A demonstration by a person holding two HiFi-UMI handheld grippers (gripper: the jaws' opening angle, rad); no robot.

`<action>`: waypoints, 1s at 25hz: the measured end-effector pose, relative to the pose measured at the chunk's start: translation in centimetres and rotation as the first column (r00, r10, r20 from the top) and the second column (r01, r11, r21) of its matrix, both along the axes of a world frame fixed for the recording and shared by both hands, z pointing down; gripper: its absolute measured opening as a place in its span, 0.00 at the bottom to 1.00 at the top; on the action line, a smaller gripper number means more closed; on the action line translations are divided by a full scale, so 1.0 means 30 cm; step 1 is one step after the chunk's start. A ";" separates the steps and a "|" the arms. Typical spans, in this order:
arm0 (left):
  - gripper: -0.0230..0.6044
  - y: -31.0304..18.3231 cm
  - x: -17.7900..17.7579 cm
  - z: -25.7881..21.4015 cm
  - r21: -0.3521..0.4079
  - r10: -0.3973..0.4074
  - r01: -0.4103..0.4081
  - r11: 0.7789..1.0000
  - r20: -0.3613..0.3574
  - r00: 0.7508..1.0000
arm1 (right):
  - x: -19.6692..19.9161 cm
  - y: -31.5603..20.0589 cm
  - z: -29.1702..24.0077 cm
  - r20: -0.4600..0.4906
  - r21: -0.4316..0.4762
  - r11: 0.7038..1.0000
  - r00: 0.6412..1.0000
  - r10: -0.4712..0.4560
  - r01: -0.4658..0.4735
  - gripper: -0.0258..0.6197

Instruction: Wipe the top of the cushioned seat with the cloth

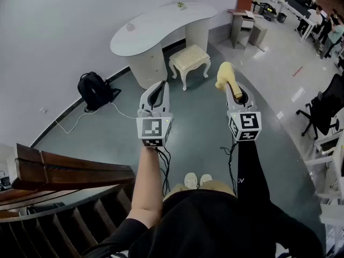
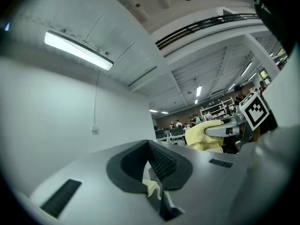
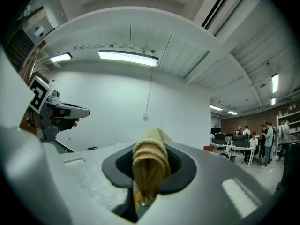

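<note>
The cushioned seat [image 1: 189,57] is a cream stool with carved legs, standing on the floor in front of the white desk, well ahead of both grippers. My right gripper [image 1: 233,86] is held up in the air, shut on a folded yellow cloth [image 1: 225,75] that sticks out past its jaws [image 3: 149,161]. My left gripper [image 1: 160,85] hovers beside it at the left, jaws together with nothing held [image 2: 153,173]. The cloth [image 2: 204,136] also shows in the left gripper view. Both grippers point at the far wall, not at the seat.
A curved white desk [image 1: 161,21] stands against the wall behind the stool. A black backpack [image 1: 95,89] with a white cable lies at the left. A wooden stair rail [image 1: 64,170] is at lower left, office chairs [image 1: 322,109] at the right. People sit at far desks [image 1: 317,15].
</note>
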State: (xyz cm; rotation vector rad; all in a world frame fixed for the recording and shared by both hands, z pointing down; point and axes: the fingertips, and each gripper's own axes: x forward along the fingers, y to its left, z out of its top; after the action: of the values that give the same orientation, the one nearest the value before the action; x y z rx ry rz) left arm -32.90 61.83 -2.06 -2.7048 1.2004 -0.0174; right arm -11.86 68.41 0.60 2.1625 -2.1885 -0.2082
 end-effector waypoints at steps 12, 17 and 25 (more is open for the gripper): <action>0.05 -0.006 0.013 -0.016 0.006 0.017 -0.017 1.000 -0.029 0.999 | 0.004 0.007 0.017 0.033 -0.004 1.000 0.999 -0.002 0.002 0.13; 0.05 -0.063 0.046 0.002 0.002 0.012 -0.012 1.000 -0.015 1.000 | 0.030 -0.051 0.021 0.037 0.001 1.000 0.999 -0.012 0.012 0.13; 0.05 -0.256 0.180 0.004 0.002 0.002 -0.002 1.000 -0.009 1.000 | 0.167 -0.241 0.029 0.059 0.012 1.000 0.998 -0.027 0.026 0.13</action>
State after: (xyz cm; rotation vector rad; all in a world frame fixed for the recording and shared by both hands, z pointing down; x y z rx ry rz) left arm -27.50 54.14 -1.92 -2.7072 1.1999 -0.0045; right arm -6.86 61.17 1.46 2.1739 -2.2537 -0.1593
